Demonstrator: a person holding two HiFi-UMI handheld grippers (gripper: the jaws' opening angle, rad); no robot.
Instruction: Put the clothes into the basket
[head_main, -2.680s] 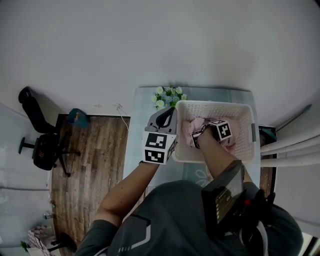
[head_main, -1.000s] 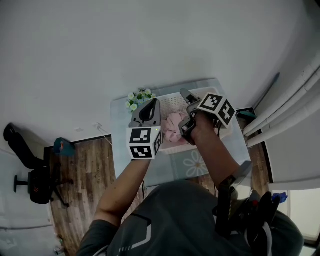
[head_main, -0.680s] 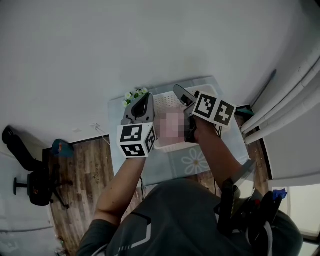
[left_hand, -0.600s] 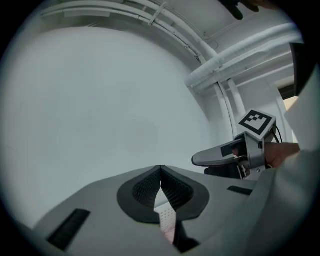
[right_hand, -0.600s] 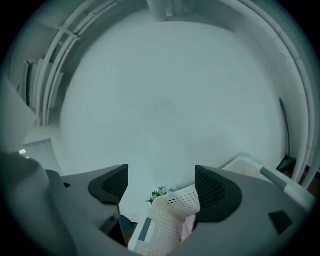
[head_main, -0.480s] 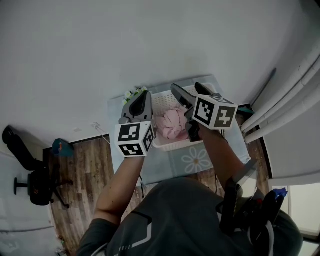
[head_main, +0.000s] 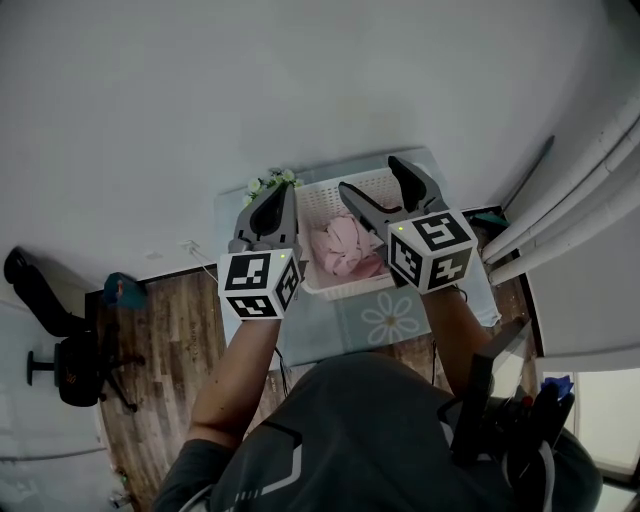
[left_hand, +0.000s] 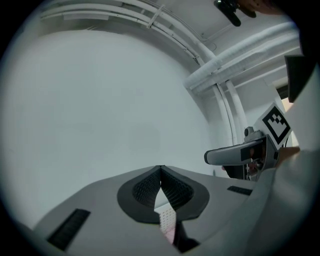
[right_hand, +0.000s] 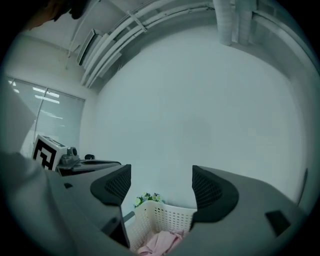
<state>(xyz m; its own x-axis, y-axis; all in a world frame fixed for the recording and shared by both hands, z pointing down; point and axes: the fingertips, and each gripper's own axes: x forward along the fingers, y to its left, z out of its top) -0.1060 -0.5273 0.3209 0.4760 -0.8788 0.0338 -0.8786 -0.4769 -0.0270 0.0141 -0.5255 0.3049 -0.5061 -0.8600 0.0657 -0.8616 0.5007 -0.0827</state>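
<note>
Pink clothes (head_main: 341, 247) lie bunched inside the white lattice basket (head_main: 322, 199) on the table. Both grippers are held up high above it, pointing at the wall. My right gripper (head_main: 368, 173) hovers over the basket's right half, open; its jaws are closing, with nothing between them. In the right gripper view (right_hand: 160, 187) the basket (right_hand: 165, 218) and the pink clothes (right_hand: 159, 245) show far below the jaws. My left gripper (head_main: 280, 190) hangs over the basket's left edge, shut and empty; its fingertips (left_hand: 160, 170) meet.
A small bunch of white flowers (head_main: 264, 183) stands at the table's back left corner, beside the basket. A pale cloth with a flower print (head_main: 391, 316) covers the table. Wooden floor (head_main: 160, 340) and a black chair (head_main: 70, 372) lie to the left, white pipes (head_main: 590, 195) to the right.
My right gripper has come up out of the basket, leaving the pink clothes there, and risen toward the camera. The left gripper has lifted slightly too.
</note>
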